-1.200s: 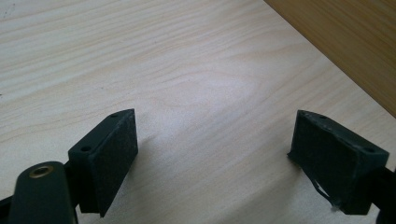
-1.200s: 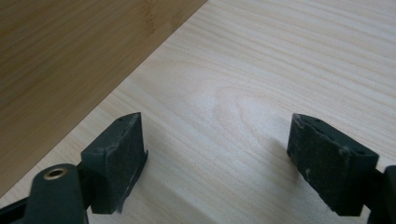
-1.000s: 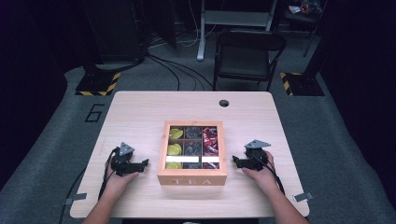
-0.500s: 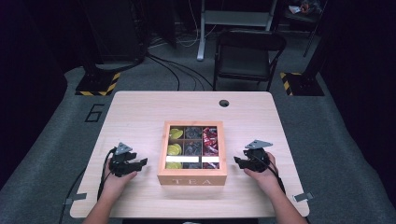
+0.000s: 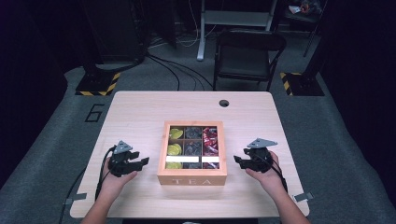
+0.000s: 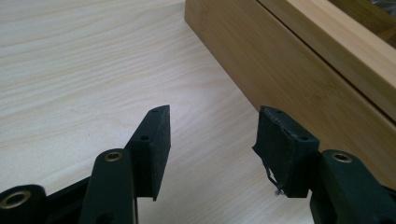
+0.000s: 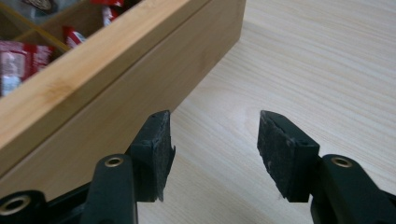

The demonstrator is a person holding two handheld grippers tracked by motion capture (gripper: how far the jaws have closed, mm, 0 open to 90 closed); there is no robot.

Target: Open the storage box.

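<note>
a wooden tea box (image 5: 192,154) sits near the middle of the counter (image 5: 140,112), a little toward the near edge, with "tea" lettered on its near face. its lid looks down, with a clear pane through which the compartments show: yellow-green packets (image 5: 175,149) in the left column, dark ones (image 5: 192,148) in the middle, red ones (image 5: 210,140) on the right. a pale strip crosses the pane close to the near side.

the left gripper (image 5: 139,163) rests on the counter just left of the box, aimed at its left wall, jaws standing apart with nothing between them. in the left gripper view the left gripper (image 6: 212,140) has the box's side wall (image 6: 299,70) running past just beyond the right jaw, near but not touching. the right gripper (image 5: 239,162) mirrors it on the right side, also spread and empty; in the right gripper view the right gripper (image 7: 214,140) faces the box wall (image 7: 116,88) just beyond its left jaw, with red packets (image 7: 23,60) visible past the rim.

the two hands flank the box evenly, which reads as a setup for working it from both sides: likely steadying the body with one gripper while the other lifts the lid, or bracing both walls. keeping the jaws wide and low to the counter leaves room to close onto a wall or lid edge. nothing has been gripped yet, so the work seems at its start. far beyond the counter stands a dark folding chair (image 5: 247,51).
</note>
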